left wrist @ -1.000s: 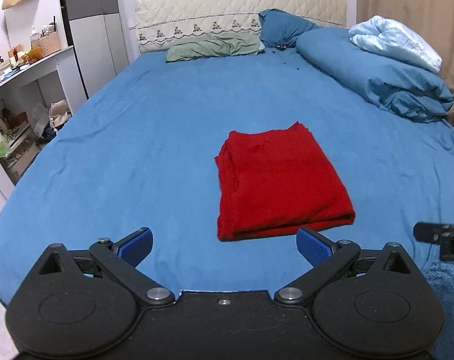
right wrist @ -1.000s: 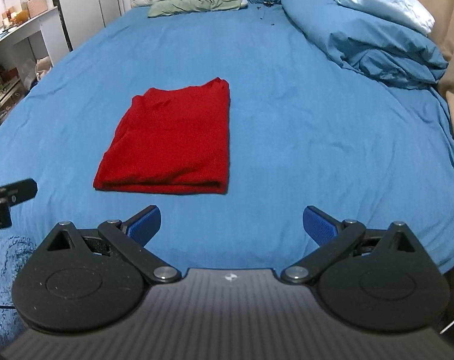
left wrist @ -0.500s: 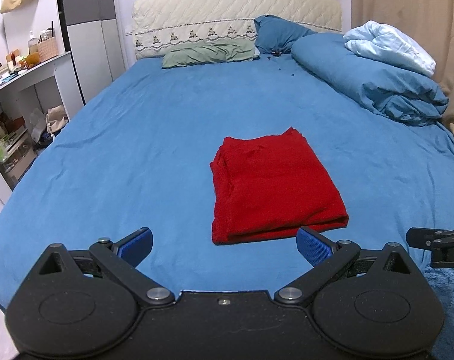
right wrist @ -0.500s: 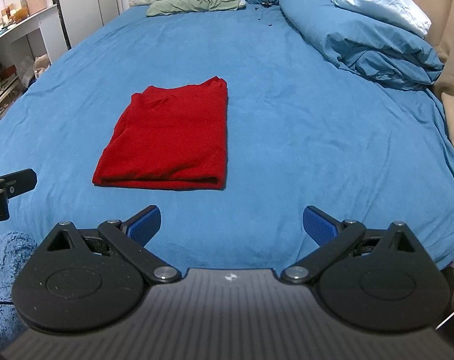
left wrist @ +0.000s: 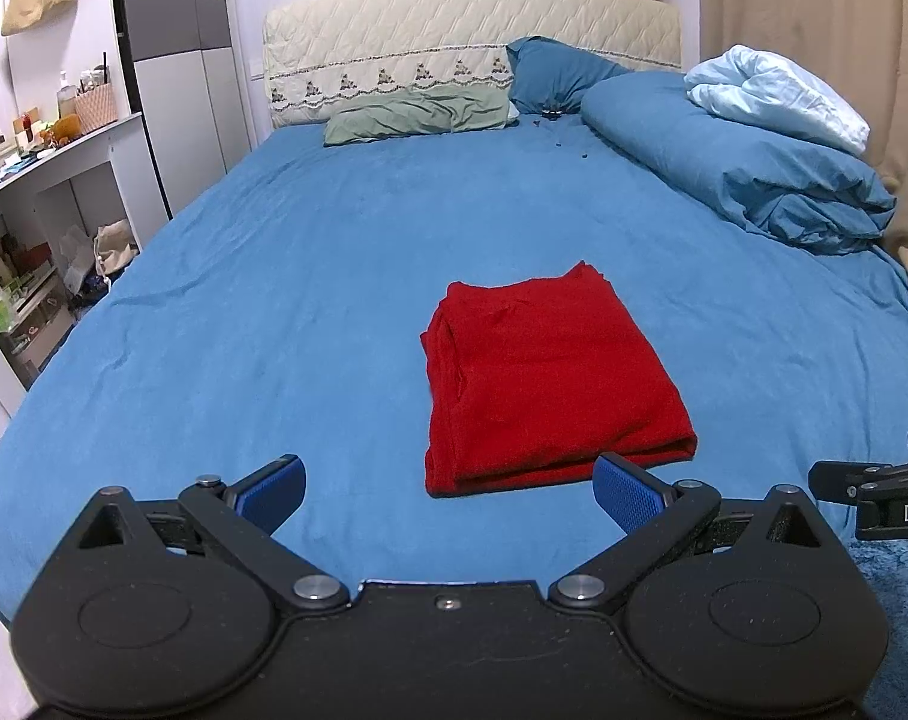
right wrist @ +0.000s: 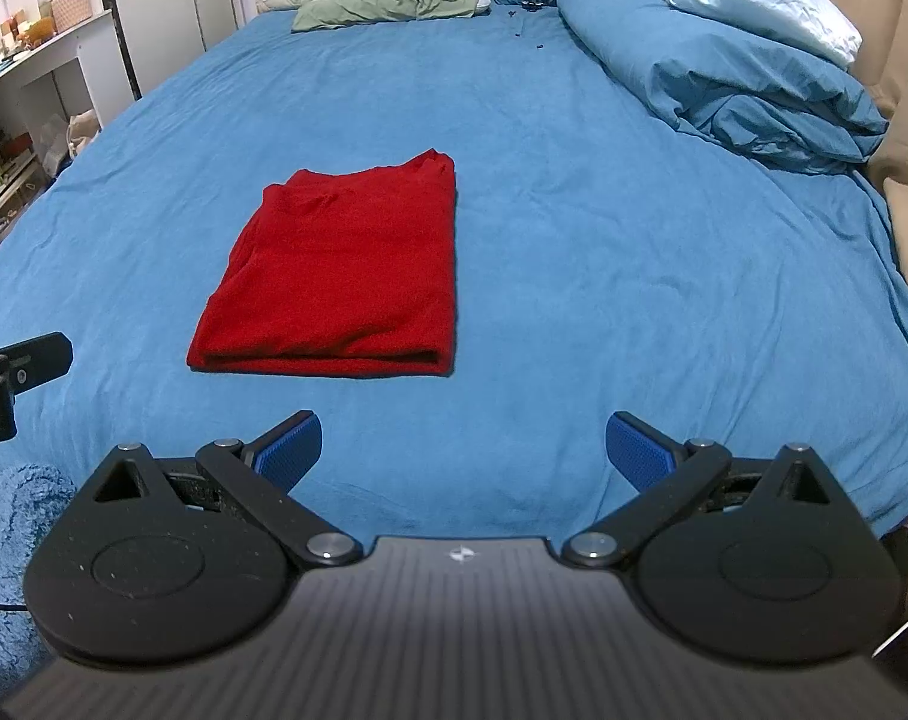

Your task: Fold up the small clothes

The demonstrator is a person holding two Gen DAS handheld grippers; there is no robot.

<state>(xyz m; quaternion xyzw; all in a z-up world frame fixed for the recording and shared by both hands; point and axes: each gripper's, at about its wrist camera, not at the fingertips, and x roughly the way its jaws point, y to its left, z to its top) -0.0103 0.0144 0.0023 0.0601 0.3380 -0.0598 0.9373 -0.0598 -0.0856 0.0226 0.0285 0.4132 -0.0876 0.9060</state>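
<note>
The red cloth [left wrist: 550, 384] lies folded mid-bed [left wrist: 274, 300], nearer the foot than the pillow [left wrist: 418, 117]. Both the left gripper [left wrist: 448, 486] and the right gripper [right wrist: 463, 444] gape wide and empty, short of it. The fold looks finished; best to back off without snagging its near edge.

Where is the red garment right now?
The folded red garment lies flat on the blue bedsheet, near the foot of the bed. It sits ahead and right of centre in the left wrist view, left of centre in the right wrist view.
</note>
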